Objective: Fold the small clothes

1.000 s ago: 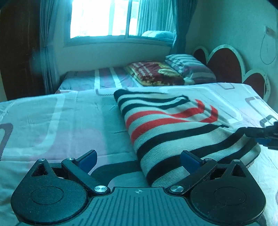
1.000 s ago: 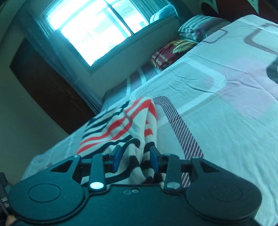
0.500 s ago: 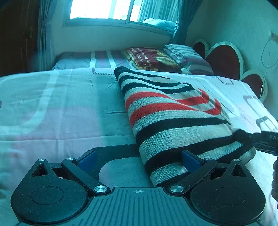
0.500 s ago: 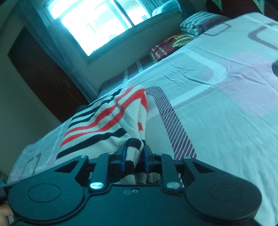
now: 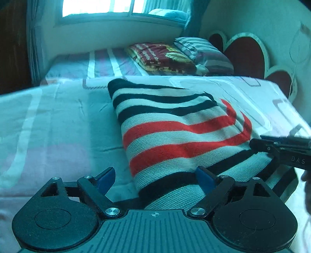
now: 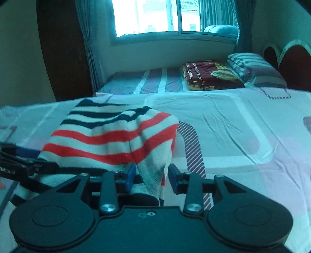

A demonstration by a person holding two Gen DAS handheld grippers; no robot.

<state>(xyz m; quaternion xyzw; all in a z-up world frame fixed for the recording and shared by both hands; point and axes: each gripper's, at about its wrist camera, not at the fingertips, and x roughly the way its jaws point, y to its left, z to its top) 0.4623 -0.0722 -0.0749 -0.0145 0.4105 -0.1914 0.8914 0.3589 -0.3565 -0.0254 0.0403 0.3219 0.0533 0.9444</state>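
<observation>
A folded knit garment with black, white and red stripes (image 5: pixel 175 132) lies on the bed sheet (image 5: pixel 58 120). My left gripper (image 5: pixel 153 178) is open, its blue pads either side of the garment's near left corner. In the right wrist view the garment (image 6: pixel 108 136) lies left of centre and its near right corner hangs between the pads. My right gripper (image 6: pixel 150 176) is open around that corner without pinching it. The right gripper also shows at the right edge of the left wrist view (image 5: pixel 279 148), and the left gripper at the left edge of the right wrist view (image 6: pixel 23 163).
A folded maroon blanket (image 5: pixel 161 56) and a striped pillow (image 5: pixel 204 52) lie at the far end of the bed by the heart-shaped headboard (image 5: pixel 246 56). A window (image 6: pixel 165 17) and a dark wooden door (image 6: pixel 62 48) are behind. Bare sheet lies right of the garment (image 6: pixel 243 136).
My right gripper was shut on the garment's corner half a second ago and has opened; its view has levelled out. The left gripper stays open and has moved closer over the garment.
</observation>
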